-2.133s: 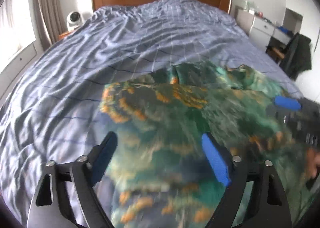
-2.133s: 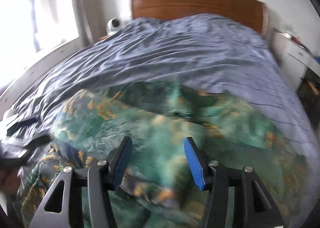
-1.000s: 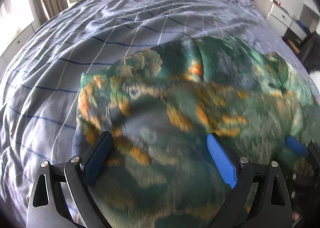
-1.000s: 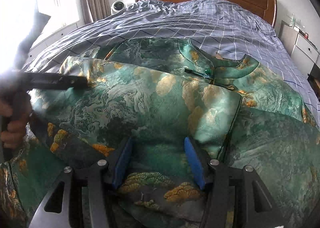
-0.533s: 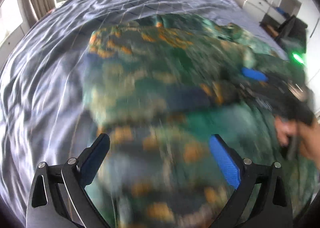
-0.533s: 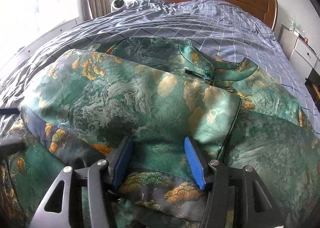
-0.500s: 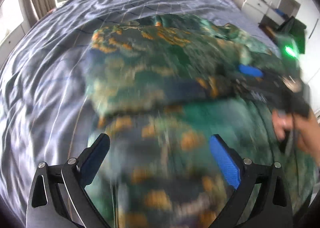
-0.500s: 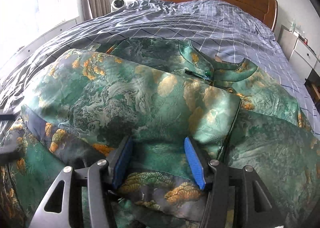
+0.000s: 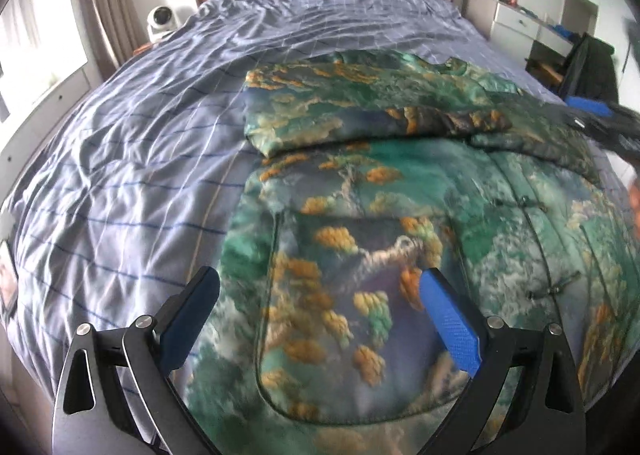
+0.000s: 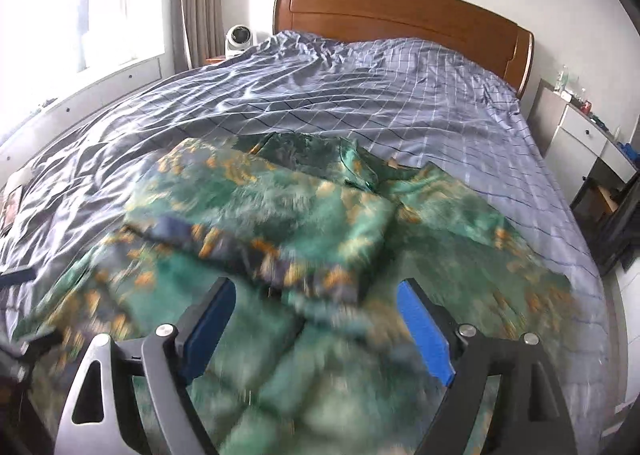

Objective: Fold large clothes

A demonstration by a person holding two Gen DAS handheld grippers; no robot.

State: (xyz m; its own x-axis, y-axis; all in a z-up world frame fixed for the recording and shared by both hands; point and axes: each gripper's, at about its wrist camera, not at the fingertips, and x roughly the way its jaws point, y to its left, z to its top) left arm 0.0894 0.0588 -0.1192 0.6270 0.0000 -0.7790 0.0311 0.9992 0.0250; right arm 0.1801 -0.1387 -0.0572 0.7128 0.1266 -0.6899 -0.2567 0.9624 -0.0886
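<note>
A large green garment (image 9: 400,223) with an orange and blue landscape print lies spread on the bed; its upper part is folded over in a band (image 9: 360,111). It also shows in the right wrist view (image 10: 320,223), blurred. My left gripper (image 9: 320,315) is open and empty, above the garment's lower left corner. My right gripper (image 10: 316,319) is open and empty, above the garment's middle. The right gripper also shows at the right edge of the left wrist view (image 9: 596,115).
The bed has a blue checked cover (image 9: 140,143) and a wooden headboard (image 10: 400,15). A white device (image 10: 239,39) stands at the left of the headboard. White drawers (image 10: 576,135) and a dark chair (image 9: 592,67) stand at the right. A window (image 10: 60,15) is at the left.
Both grippers have pulled back and up from the garment. The right gripper has opened wider and let go of the fold. The folded sleeve band now lies across the upper part.
</note>
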